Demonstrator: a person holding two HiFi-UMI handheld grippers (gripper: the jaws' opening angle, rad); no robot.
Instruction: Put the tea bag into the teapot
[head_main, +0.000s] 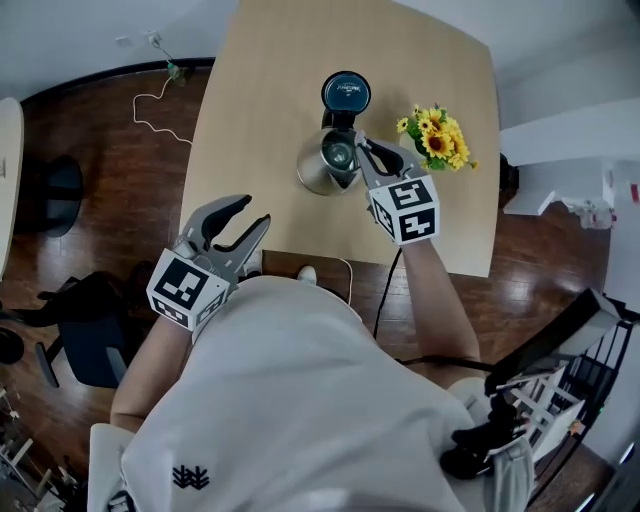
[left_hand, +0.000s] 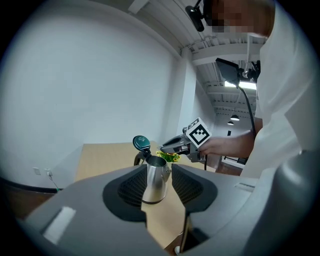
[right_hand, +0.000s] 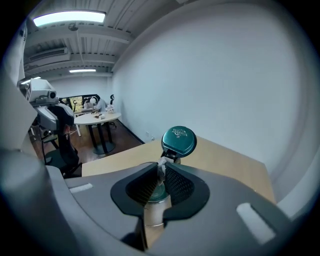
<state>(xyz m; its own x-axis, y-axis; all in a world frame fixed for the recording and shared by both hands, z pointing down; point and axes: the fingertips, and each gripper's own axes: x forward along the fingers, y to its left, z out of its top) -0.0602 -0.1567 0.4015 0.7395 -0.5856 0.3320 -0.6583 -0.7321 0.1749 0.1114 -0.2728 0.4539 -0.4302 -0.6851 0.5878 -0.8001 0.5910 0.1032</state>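
A steel teapot (head_main: 328, 162) stands on the wooden table (head_main: 270, 90), its dark green lid (head_main: 346, 92) flipped up and open. My right gripper (head_main: 362, 148) hovers over the pot's right rim. In the right gripper view its jaws are shut on a small whitish tea bag (right_hand: 161, 167), directly above the pot's mouth (right_hand: 156, 194) and in front of the lid (right_hand: 178, 140). How much of the tea bag hangs below the jaws is hidden. My left gripper (head_main: 238, 222) stands open and empty at the table's near edge, well left of the pot (left_hand: 155, 179).
A bunch of yellow flowers (head_main: 437, 138) sits just right of the pot. A dark cable (head_main: 385, 290) drops from the table's near edge. Dark chairs (head_main: 70, 320) stand on the wood floor at left, and a round table (right_hand: 95, 118) further off.
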